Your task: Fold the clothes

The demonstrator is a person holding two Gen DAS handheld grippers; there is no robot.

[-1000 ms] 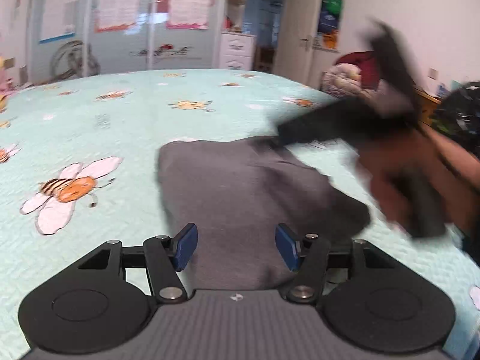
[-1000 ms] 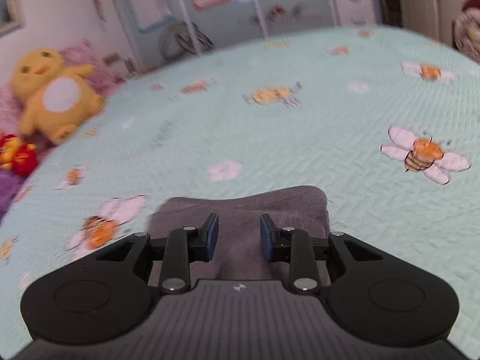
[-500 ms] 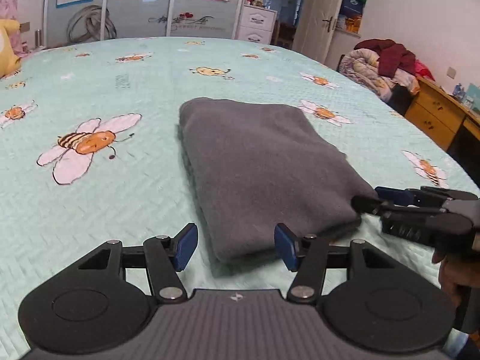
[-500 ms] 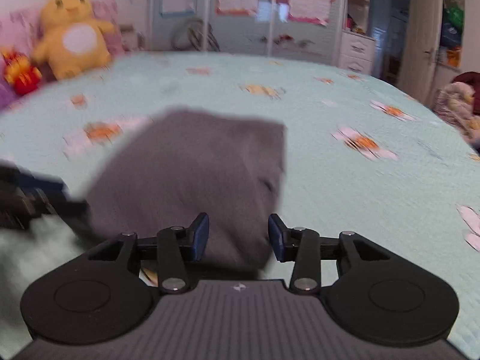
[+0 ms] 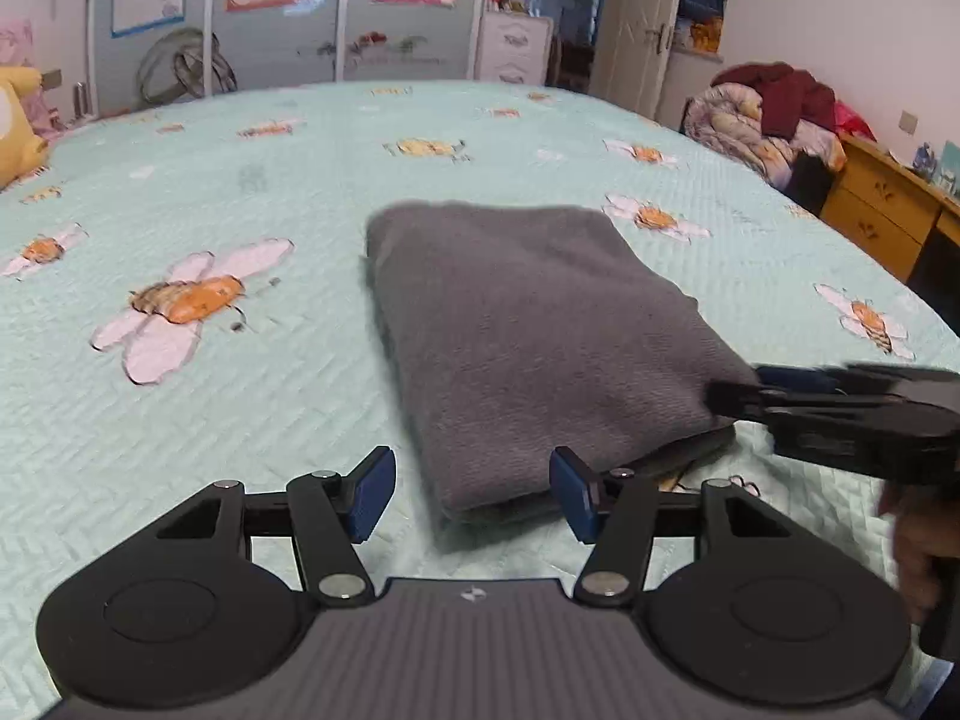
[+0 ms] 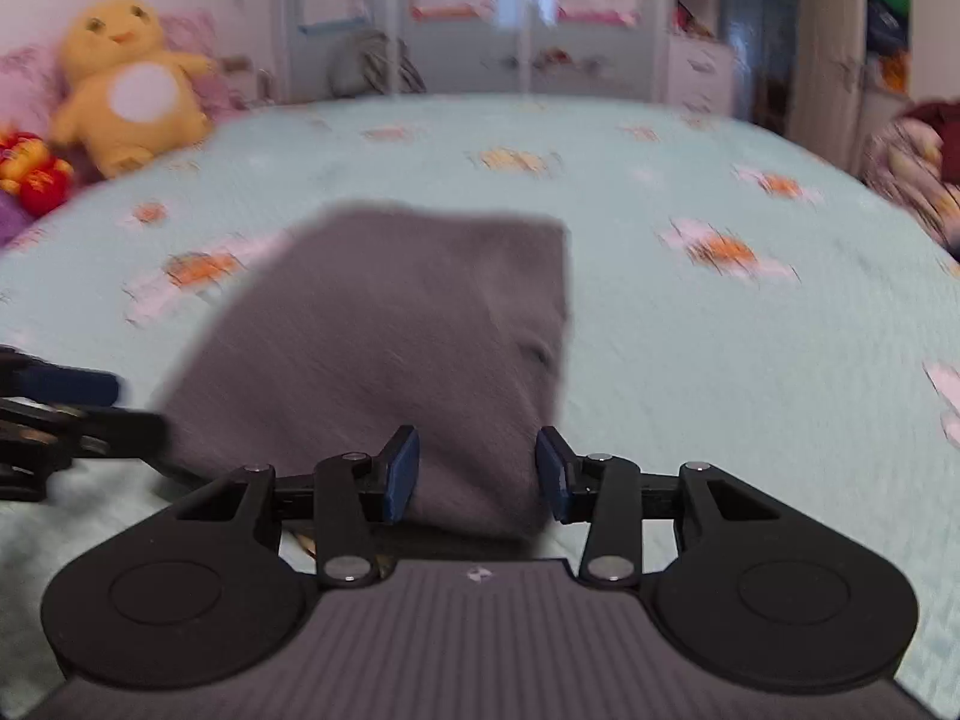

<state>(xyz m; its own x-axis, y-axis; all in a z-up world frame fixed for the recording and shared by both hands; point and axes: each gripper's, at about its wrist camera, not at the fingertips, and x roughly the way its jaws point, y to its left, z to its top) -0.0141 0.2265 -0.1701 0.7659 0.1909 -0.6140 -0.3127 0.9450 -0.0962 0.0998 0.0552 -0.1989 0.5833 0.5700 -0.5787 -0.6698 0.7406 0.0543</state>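
A grey garment [image 5: 528, 336] lies folded into a thick rectangle on the mint bee-print bedspread [image 5: 180, 420]. My left gripper [image 5: 473, 495] is open just short of its near left corner, with nothing between the blue pads. In the left wrist view the right gripper [image 5: 756, 387] comes in from the right and touches the near right corner of the fold. The right wrist view is blurred: the same grey garment [image 6: 384, 336] fills its middle, and my right gripper [image 6: 477, 474] is open with the near edge of the cloth between its fingers. The left gripper's fingers [image 6: 66, 387] show at that view's left edge.
A yellow plush duck [image 6: 129, 87] and a red toy [image 6: 30, 171] sit at the head of the bed. A heap of bedding and clothes [image 5: 768, 120] and a wooden dresser [image 5: 888, 216] stand past the bed's right side. A hand [image 5: 918, 546] holds the right gripper.
Both grippers have drawn back from the garment, which now lies flat and folded. The right gripper has swung round and come to the near right corner, its jaws wider than a second ago.
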